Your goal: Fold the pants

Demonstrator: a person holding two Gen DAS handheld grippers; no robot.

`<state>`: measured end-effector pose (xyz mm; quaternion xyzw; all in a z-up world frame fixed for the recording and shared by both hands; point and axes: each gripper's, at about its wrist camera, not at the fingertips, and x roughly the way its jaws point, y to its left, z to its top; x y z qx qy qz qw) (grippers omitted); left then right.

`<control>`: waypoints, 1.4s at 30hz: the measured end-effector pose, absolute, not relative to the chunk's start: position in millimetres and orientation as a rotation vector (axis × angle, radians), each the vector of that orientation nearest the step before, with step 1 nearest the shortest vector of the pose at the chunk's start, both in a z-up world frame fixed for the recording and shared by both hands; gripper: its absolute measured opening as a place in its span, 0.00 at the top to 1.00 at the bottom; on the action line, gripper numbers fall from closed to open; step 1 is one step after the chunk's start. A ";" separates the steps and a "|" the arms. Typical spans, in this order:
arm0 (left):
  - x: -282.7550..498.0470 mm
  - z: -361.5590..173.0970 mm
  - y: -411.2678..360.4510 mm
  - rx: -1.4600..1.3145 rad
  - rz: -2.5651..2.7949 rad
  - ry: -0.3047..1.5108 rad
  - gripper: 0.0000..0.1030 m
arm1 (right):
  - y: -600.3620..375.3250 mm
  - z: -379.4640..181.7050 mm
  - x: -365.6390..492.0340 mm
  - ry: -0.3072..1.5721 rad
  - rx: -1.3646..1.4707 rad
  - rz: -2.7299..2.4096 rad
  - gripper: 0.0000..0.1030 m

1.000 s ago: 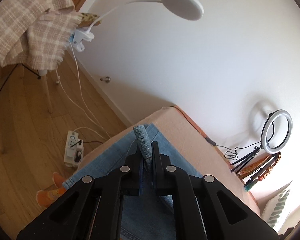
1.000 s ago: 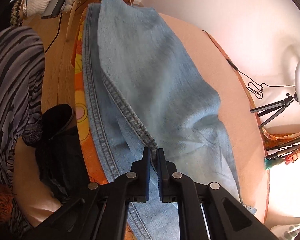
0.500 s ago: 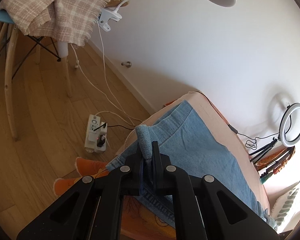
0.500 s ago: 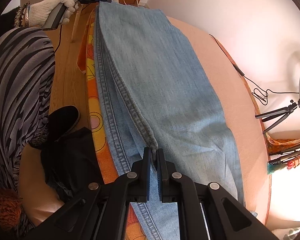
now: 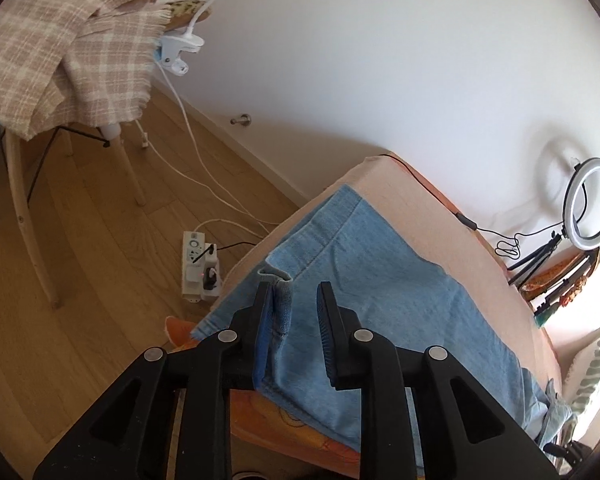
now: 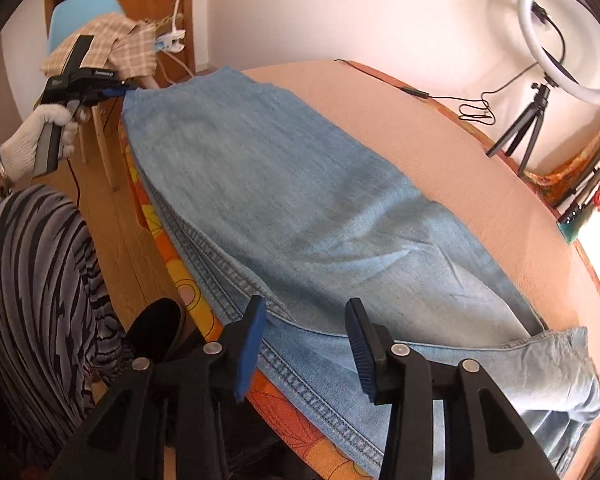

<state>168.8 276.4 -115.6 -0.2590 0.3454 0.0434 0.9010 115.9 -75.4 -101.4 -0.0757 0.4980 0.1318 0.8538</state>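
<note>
A wide desk under a peach cover fills both views, and across it lie the pants, pale blue jeans stretched from the far left edge to the near right. They look folded once lengthwise, one leg laid flat over the other with the side seams stacked along the near edge, so the first fold seems done; the folds across the length, bringing hem toward waist, appear still to come. A few shallow creases show in the middle of the top leg. In the right wrist view the right tool hangs just over the near seam at the waist end, its jaws opening, with denim below the gap but nothing pressed between the pads. In the left wrist view the left tool sits at the hem corner at the left end of the desk; its jaws are also opening, and a small tuft of hem still leans on the left pad while the right pad stands clear, so the cloth is being let go. A gloved hand holds that tool at the far left.
</note>
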 end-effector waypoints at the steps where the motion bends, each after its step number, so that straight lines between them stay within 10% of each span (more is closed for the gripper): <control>1: 172.1 -105.0 266.9 -0.510 0.051 0.710 0.78 | -82.5 -97.8 111.1 1.037 -0.127 0.250 0.48; 23: 261.4 -8.6 -119.6 -0.179 -0.913 0.981 0.44 | -303.4 -56.7 9.0 0.899 0.366 -0.333 0.30; 42: 302.2 -132.5 -367.2 -0.114 -1.053 1.382 0.44 | -437.5 -68.0 -11.0 0.805 0.593 -0.492 0.27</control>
